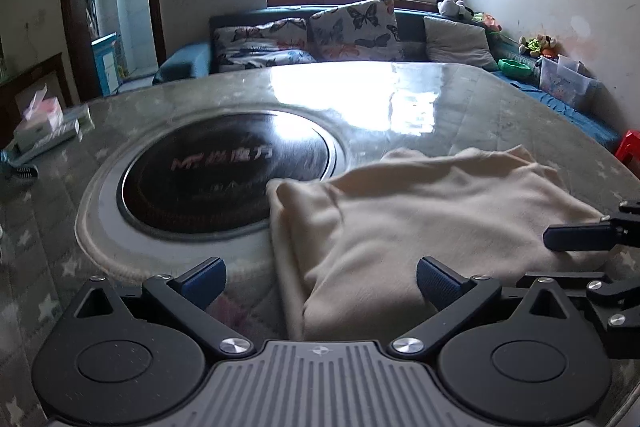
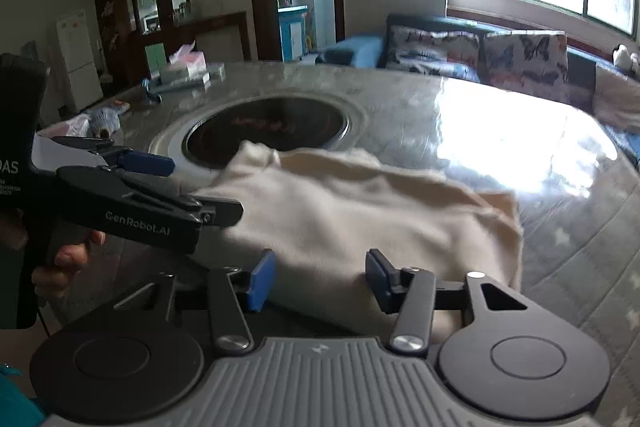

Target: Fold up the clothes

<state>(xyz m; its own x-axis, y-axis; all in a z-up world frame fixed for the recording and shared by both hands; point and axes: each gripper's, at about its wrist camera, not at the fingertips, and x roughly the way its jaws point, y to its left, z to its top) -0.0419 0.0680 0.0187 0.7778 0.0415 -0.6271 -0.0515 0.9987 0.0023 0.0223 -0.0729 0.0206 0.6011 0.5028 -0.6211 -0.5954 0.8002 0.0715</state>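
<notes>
A cream garment (image 1: 420, 211) lies folded in a loose rectangle on the round table, its left edge by the dark hob. It also shows in the right wrist view (image 2: 360, 211). My left gripper (image 1: 320, 281) is open and empty, its fingers straddling the garment's near left corner just above it. My right gripper (image 2: 320, 279) is open and empty over the garment's near edge. The left gripper also appears in the right wrist view (image 2: 188, 187), and a finger of the right gripper (image 1: 580, 237) shows in the left wrist view.
A round black hob (image 1: 228, 171) is set in the glass-topped table (image 1: 360, 99). Boxes and a tissue pack (image 1: 44, 125) sit at the table's far left. A sofa with butterfly cushions (image 1: 352, 27) stands behind. A red stool (image 1: 628, 147) is at the right.
</notes>
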